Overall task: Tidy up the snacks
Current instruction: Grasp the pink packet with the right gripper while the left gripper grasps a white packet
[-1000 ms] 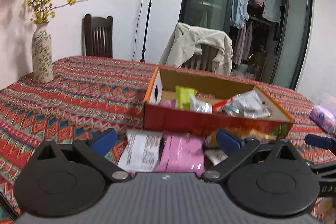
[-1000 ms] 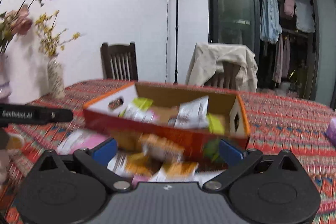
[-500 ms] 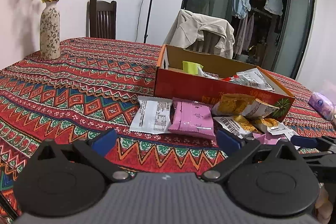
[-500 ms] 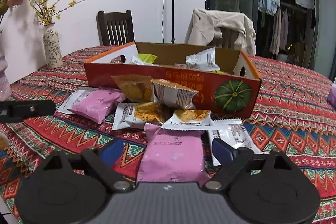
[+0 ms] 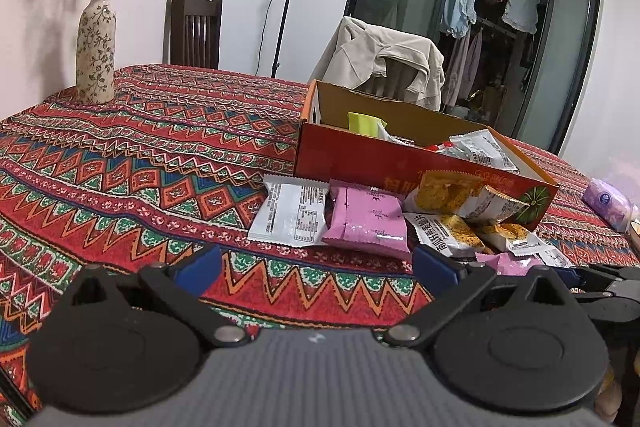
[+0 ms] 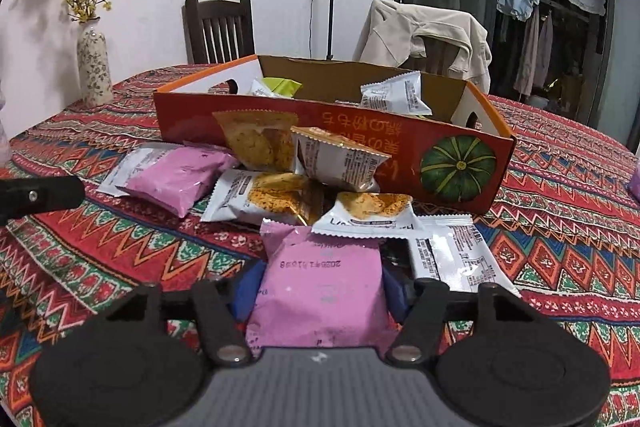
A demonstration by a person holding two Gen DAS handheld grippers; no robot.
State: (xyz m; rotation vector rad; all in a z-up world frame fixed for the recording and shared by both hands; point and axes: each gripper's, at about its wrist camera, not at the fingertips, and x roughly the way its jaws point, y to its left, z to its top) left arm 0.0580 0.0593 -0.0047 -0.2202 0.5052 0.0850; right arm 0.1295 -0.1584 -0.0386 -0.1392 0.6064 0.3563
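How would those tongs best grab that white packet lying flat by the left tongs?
By its near crimped edge, from the front and low. The white packet lies flat, its right side tucked under a pink packet, and the open left tongs already face it.

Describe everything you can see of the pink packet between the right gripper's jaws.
The pink packet is a glossy, pillow-shaped plastic wrapper with a crimped top edge and a faint printed date code that reads upside down. It lies flat on the tablecloth, and the right gripper has its jaws closed against its two sides. A white packet overlaps its far edge.
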